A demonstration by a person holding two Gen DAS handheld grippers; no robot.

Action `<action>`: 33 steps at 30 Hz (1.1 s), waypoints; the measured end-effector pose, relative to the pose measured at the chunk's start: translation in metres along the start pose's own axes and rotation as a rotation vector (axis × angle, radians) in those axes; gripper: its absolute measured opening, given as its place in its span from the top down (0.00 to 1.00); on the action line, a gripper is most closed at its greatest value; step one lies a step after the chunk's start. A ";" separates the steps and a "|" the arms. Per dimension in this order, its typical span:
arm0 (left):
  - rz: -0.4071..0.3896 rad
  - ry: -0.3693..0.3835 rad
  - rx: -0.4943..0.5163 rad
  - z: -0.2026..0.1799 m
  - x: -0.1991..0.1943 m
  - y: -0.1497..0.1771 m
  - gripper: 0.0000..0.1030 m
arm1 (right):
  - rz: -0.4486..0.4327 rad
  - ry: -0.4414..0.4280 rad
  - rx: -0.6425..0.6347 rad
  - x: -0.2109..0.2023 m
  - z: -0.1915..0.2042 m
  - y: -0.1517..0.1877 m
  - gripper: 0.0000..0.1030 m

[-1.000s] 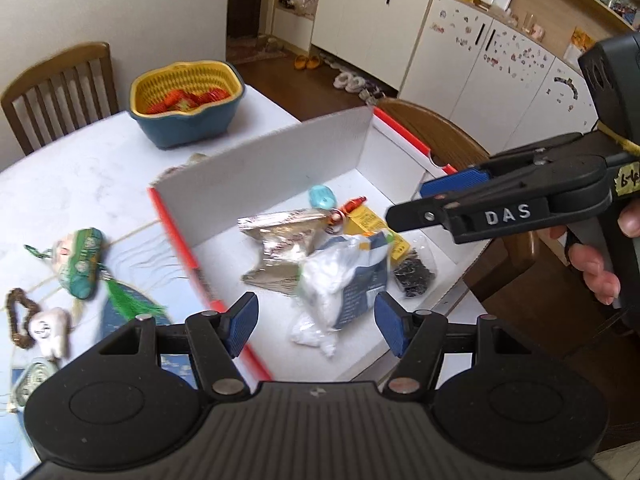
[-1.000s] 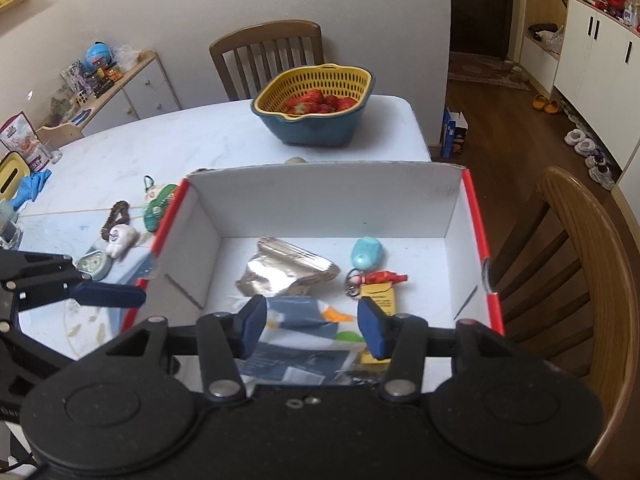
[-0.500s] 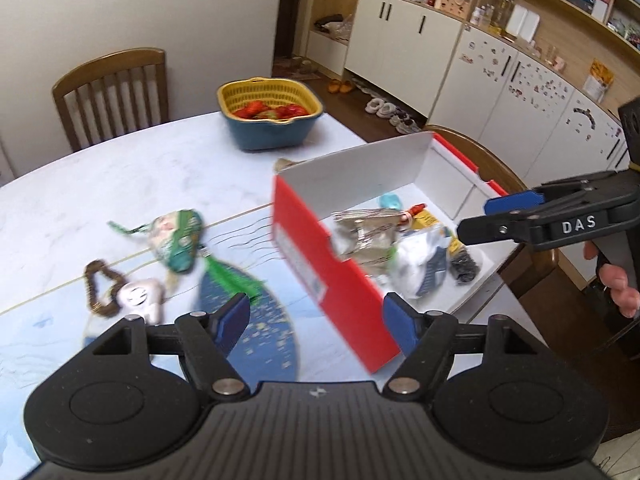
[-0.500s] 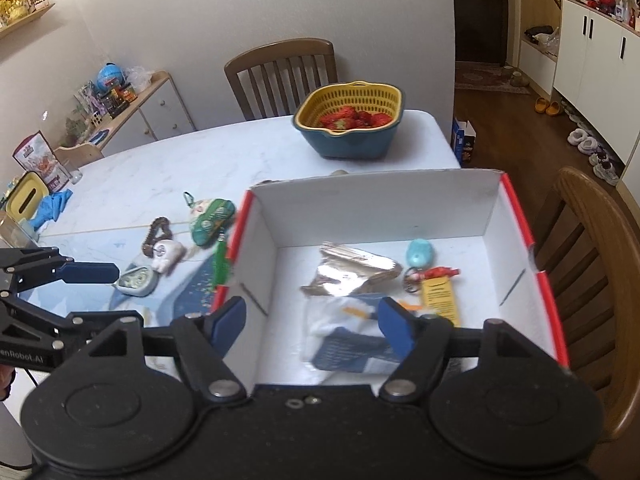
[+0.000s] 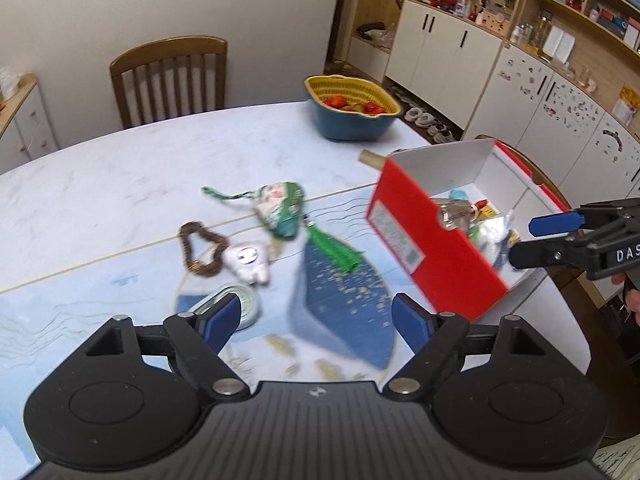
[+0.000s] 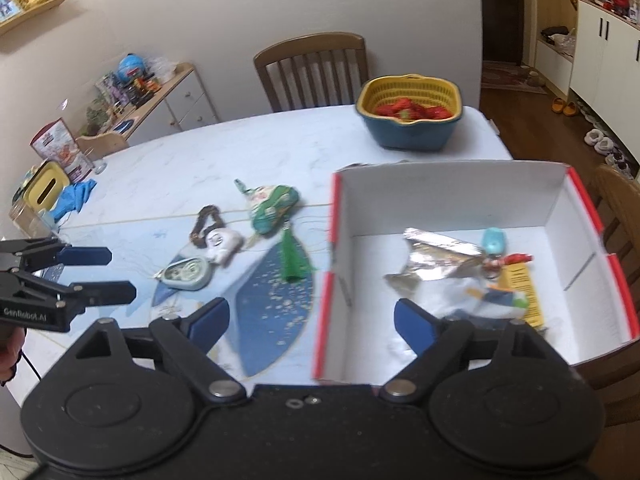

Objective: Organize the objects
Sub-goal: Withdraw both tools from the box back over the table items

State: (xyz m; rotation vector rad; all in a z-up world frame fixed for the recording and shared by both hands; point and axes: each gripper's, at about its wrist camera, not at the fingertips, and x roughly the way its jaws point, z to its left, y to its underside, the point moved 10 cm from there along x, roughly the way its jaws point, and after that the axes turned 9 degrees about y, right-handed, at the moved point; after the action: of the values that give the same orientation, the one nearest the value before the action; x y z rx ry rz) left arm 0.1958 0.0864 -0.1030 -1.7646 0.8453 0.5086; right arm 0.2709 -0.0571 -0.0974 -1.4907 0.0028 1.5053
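1. My left hand-held gripper (image 5: pixel 316 322) and right hand-held gripper (image 6: pixel 310 322) are both spread, holding nothing.
2. Four trinkets lie mid-table: green pouch (image 6: pixel 272 208), bead loop (image 6: pixel 206 224), white charm (image 6: pixel 222 244), oval tin (image 6: pixel 186 274).
3. I'd take the tin first, low and square, then carry it to the one box (image 6: pixel 452 204) at the table's right edge.

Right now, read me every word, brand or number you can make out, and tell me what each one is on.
"DAS": white letters on the side of the right gripper, cut off by the frame edge.
"GenRobot.AI": small white print on the side of the left gripper.
White label on the red box: print and code too blurred to read.
Yellow tag inside the box: too small to read.
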 end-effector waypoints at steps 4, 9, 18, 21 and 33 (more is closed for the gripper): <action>-0.014 -0.008 -0.020 0.024 -0.009 0.010 0.18 | 0.004 -0.001 -0.025 0.005 0.026 0.003 0.09; -0.036 -0.005 -0.055 0.052 -0.015 0.022 0.03 | 0.018 -0.003 -0.043 0.015 0.055 0.005 0.09; -0.020 -0.020 -0.118 0.095 0.002 0.037 0.00 | 0.063 0.019 -0.065 0.052 0.094 -0.001 0.09; 0.002 -0.020 -0.153 0.108 0.015 0.041 0.00 | 0.072 0.026 -0.069 0.066 0.104 -0.007 0.09; 0.064 -0.056 -0.134 0.133 0.067 0.046 0.00 | 0.129 0.058 -0.084 0.133 0.125 -0.024 0.09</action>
State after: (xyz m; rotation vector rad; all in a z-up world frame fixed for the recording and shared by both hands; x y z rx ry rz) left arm 0.2134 0.1824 -0.2248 -1.8405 0.8469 0.6672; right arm 0.2219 0.1113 -0.1536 -1.6270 0.0725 1.5804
